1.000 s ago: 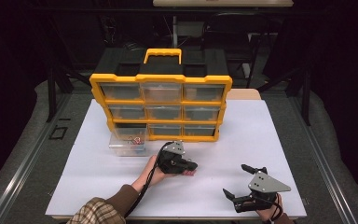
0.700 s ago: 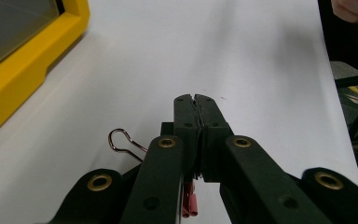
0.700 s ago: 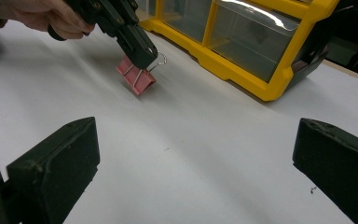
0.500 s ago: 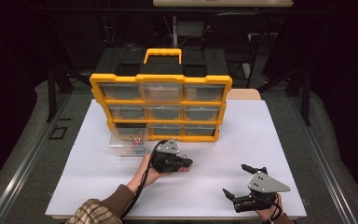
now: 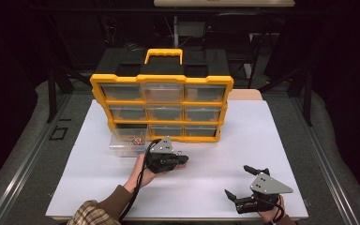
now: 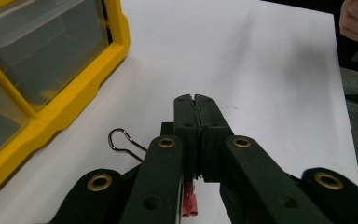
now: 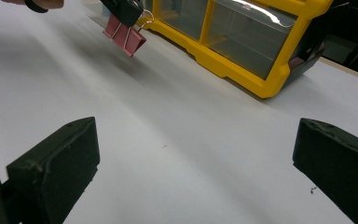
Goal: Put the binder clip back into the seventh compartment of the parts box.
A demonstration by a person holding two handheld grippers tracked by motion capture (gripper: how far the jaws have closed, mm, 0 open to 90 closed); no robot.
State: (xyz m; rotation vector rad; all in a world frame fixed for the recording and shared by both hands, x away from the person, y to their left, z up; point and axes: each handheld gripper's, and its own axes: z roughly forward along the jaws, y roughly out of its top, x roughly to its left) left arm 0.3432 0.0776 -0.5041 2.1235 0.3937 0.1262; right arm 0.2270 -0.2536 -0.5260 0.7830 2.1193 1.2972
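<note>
Item: red binder clip (image 7: 124, 35) — held in the left claw (image 5: 180, 161), whose jaws are clamped tight on it. In the left claw's own view the jaws meet edge to edge, a wire handle loop (image 6: 121, 141) pokes out at one side and a sliver of red shows beneath. In the right claw's view the clip hangs clear of the white counter (image 5: 215, 187), body downward, wire handles up in the grip.

Location: in front of the yellow drawer organiser (image 5: 161, 110), just beside its bottom row, above the counter's near middle.

Source: a clear drawer (image 5: 129, 143) stands pulled out on the counter at the organiser's lower left, leaving a dark empty slot (image 5: 130, 129) in the frame. It holds small mixed pieces, too small to identify; most likely the clip belongs with it.

Right claw (image 5: 246, 183): jaws spread wide, nothing between them, low over the counter's near right corner, well apart from the clip.

Progress, as judged: one clip is lifted and in the air — the pick is done. Placing it is not done; whether it goes to another compartment, onto the counter or across to the right claw cannot be told. The drawer is not yet returned to its slot. The remaining eight drawers sit closed in the frame.
</note>
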